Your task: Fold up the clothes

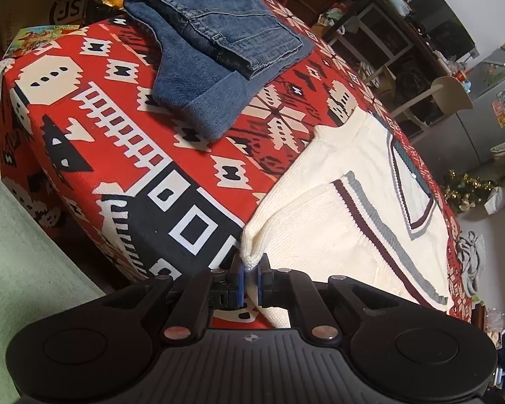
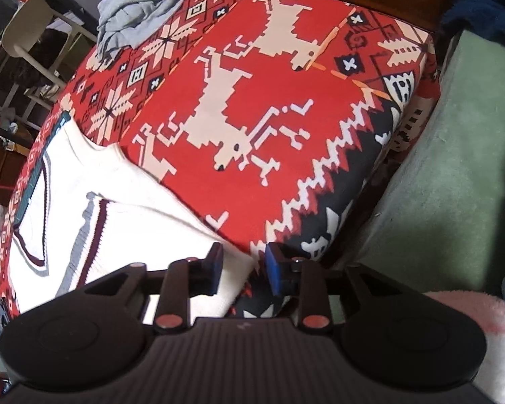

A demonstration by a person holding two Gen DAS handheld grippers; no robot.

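Observation:
A cream knit sweater (image 1: 336, 222) with grey and maroon stripes lies flat on the red patterned cloth (image 1: 124, 141) over the table. My left gripper (image 1: 250, 269) is shut on the sweater's near corner, pinching a small fold between its blue pads. In the right wrist view the same sweater (image 2: 124, 208) fills the lower left. My right gripper (image 2: 244, 266) is open, and the sweater's other near corner lies between its fingers with a gap on both sides.
Folded blue jeans (image 1: 219, 50) rest at the far end of the table. A crumpled grey garment (image 2: 134, 17) sits at the opposite far corner. Green carpet (image 2: 454, 175) borders the table. A chair (image 1: 434, 101) and shelves stand beyond.

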